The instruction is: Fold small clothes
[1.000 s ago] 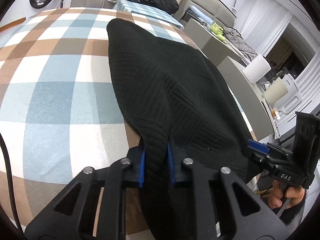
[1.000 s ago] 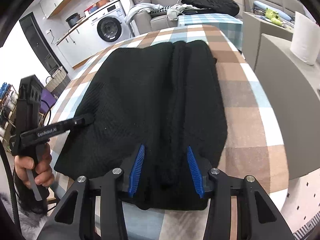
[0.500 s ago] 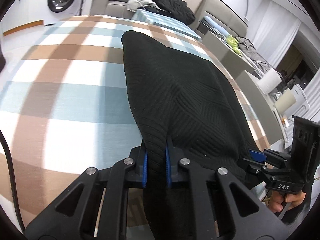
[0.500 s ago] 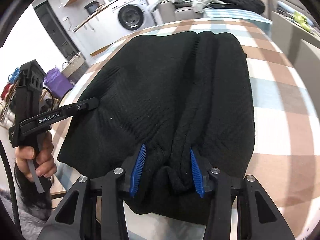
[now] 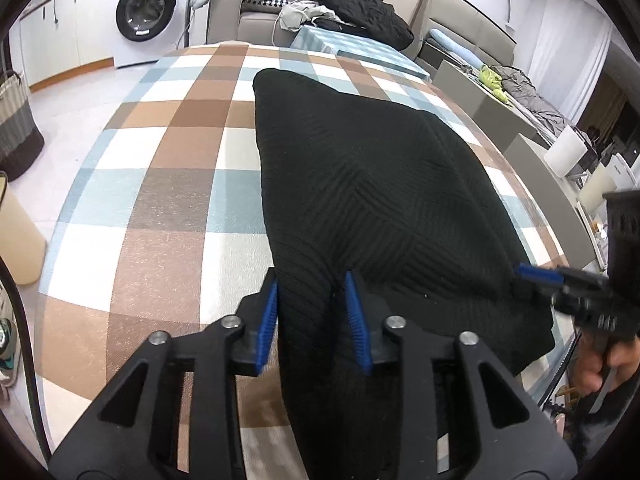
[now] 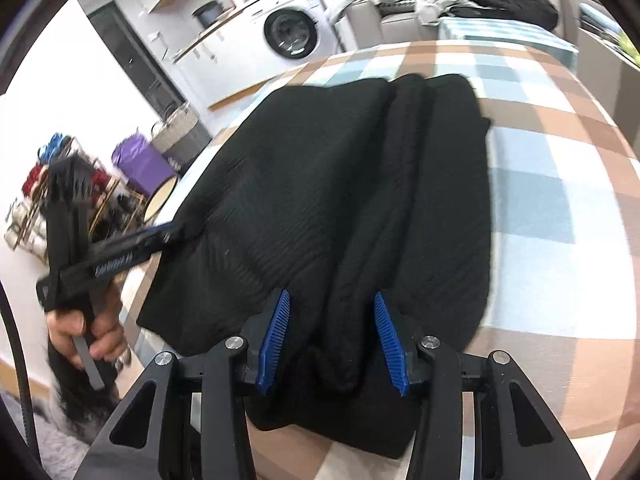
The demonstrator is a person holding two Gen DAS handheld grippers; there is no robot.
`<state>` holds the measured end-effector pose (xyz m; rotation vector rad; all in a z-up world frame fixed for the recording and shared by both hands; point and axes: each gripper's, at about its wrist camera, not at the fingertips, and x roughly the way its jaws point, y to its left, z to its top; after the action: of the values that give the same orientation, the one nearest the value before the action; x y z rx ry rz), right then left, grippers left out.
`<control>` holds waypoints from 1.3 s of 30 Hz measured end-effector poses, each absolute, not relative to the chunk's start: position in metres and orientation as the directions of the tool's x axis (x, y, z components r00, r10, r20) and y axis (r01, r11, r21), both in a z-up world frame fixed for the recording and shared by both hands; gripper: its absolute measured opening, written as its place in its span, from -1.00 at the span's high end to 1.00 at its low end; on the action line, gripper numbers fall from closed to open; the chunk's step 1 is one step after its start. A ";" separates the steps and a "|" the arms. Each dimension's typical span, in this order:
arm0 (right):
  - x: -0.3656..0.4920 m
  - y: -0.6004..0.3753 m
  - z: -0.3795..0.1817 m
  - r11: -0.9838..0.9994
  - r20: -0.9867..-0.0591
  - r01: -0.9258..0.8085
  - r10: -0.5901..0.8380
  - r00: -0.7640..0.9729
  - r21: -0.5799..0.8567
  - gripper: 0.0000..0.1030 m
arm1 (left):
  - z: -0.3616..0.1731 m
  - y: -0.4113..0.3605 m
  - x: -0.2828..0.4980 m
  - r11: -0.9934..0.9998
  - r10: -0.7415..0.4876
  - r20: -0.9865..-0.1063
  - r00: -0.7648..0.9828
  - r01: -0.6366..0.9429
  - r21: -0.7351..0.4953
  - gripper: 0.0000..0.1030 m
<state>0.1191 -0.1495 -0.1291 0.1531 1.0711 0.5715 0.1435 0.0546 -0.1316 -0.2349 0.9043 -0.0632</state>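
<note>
A black ribbed knit garment (image 5: 372, 184) lies spread on the checked tablecloth (image 5: 168, 184). Its near edge runs between the blue pads of my left gripper (image 5: 312, 292), whose jaws stand apart with the cloth loose between them. In the right wrist view the same garment (image 6: 320, 184) has a bunched fold down its middle that passes between the pads of my right gripper (image 6: 330, 312), whose jaws are wide apart. Each gripper shows in the other's view: the right one (image 5: 536, 274) at the garment's right corner, the left one (image 6: 176, 236) at its left edge.
A washing machine (image 5: 148, 16) stands beyond the table, with a sofa holding a pile of clothes (image 5: 360, 12). Grey boxes and paper rolls (image 5: 564, 156) are to the right. A basket (image 5: 16, 128) stands on the floor at left. The near table edge is just under both grippers.
My left gripper's jaws have opened from a tight pinch on the garment's edge. Both grippers have drawn back and tilted up; the right jaws stay wide.
</note>
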 end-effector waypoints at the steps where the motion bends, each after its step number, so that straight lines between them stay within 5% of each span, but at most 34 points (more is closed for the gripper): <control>1: 0.120 -0.150 -0.131 0.844 -0.780 -0.354 0.519 0.349 0.403 0.13 | -0.131 0.054 0.142 0.974 -0.146 -0.772 0.619 -0.047 -0.222 0.32; 8: 0.147 -0.140 -0.146 0.805 -0.743 -0.326 0.588 0.320 0.496 0.13 | -0.126 0.053 0.134 0.972 -0.134 -0.765 0.630 -0.066 -0.225 0.17; 9: 0.150 -0.131 -0.145 0.807 -0.745 -0.333 0.583 0.324 0.487 0.24 | -0.124 0.053 0.133 0.972 -0.132 -0.761 0.635 -0.067 -0.224 0.16; 10: 0.151 -0.126 -0.145 0.816 -0.754 -0.345 0.568 0.330 0.464 0.67 | -0.122 0.052 0.133 0.972 -0.130 -0.760 0.637 -0.068 -0.223 0.16; 11: 0.152 -0.121 -0.142 0.814 -0.754 -0.370 0.567 0.332 0.449 0.84 | -0.120 0.051 0.132 0.973 -0.131 -0.758 0.639 -0.064 -0.222 0.16; 14: 0.141 -0.119 -0.108 0.809 -0.714 -0.428 0.570 0.407 0.402 0.86 | -0.111 0.046 0.131 0.976 -0.130 -0.748 0.650 -0.049 -0.212 0.16; 17: 0.129 -0.135 -0.079 0.829 -0.699 -0.427 0.543 0.466 0.361 0.86 | -0.103 0.039 0.128 0.977 -0.143 -0.737 0.661 -0.027 -0.214 -0.04; 23: 0.138 -0.159 -0.126 0.907 -0.813 -0.296 0.406 0.417 0.300 0.89 | -0.113 0.026 0.131 0.978 -0.155 -0.757 0.635 -0.008 -0.206 -0.08; 31: 0.116 -0.182 -0.113 0.867 -0.759 -0.316 0.493 0.425 0.386 0.68 | -0.125 0.018 0.133 0.983 -0.143 -0.780 0.609 -0.006 -0.185 -0.08; 39: 0.121 -0.170 -0.124 0.858 -0.758 -0.335 0.506 0.412 0.390 0.80 | -0.126 0.014 0.135 0.985 -0.137 -0.783 0.607 -0.002 -0.173 -0.08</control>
<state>0.1215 -0.1702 -0.1242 0.1884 1.0166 0.5328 0.1349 0.0142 -0.1262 -0.1627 0.9163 -0.0781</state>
